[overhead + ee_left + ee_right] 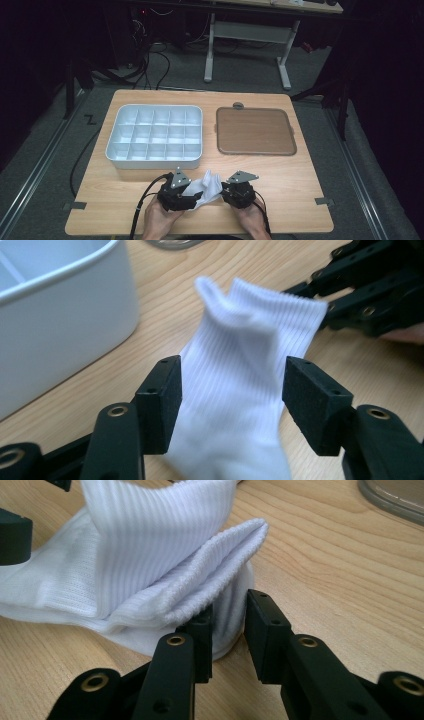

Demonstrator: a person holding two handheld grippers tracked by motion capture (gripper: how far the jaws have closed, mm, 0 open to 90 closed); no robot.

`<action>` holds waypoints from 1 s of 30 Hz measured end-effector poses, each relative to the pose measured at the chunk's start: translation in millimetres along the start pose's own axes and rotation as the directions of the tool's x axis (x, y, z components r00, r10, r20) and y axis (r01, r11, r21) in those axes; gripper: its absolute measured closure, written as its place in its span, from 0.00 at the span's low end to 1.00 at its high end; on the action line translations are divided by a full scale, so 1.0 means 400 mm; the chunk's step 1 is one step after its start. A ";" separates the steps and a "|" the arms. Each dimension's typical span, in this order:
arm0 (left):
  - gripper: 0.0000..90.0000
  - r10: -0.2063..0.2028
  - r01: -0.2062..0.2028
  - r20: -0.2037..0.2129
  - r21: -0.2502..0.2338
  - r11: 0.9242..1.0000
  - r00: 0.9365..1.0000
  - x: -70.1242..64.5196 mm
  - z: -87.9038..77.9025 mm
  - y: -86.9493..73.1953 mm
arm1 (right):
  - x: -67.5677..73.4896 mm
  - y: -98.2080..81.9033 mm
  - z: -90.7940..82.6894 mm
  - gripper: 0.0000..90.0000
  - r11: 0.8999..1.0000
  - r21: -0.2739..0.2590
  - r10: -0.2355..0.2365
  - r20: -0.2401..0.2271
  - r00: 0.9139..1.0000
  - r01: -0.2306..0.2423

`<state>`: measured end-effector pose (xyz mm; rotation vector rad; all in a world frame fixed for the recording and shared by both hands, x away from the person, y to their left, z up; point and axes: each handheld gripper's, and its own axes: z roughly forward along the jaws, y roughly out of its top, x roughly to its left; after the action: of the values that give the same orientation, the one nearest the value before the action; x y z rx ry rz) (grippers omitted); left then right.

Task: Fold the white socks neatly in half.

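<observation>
I see my right gripper (227,630) at six o'clock, jaws narrowly parted around a fold of the white sock (150,565), which bunches up toward eleven o'clock on the wooden table (340,570). A grey rim (395,500) sits at one o'clock.

Left tongs (192,196) gape, low over the table; right tongs (225,189) stand narrower.

Sock (206,186) on table (300,175) front edge; compartment box (155,136) behind, tray (255,131) right.
</observation>
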<state>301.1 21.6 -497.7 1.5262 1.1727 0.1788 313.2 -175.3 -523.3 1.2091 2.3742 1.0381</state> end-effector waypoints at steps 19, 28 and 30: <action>0.40 -0.049 0.050 -0.090 0.004 0.999 0.995 0.041 -0.032 -0.051 | -0.007 0.003 -0.111 0.75 0.999 -0.037 -0.019 0.017 1.000 0.020; 0.40 -0.051 0.054 -0.091 0.031 0.998 0.995 0.049 -0.019 -0.064 | 0.032 0.048 -0.084 0.77 0.996 -0.060 -0.060 -0.016 0.998 0.059; 0.40 -0.054 0.057 -0.094 0.033 0.998 0.994 0.050 -0.015 -0.066 | 0.033 0.054 -0.067 0.79 0.997 -0.056 -0.061 -0.007 0.998 0.060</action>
<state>292.1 36.7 -526.4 1.5279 1.2962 0.1945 303.7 -169.2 -488.1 1.1089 2.3566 1.0843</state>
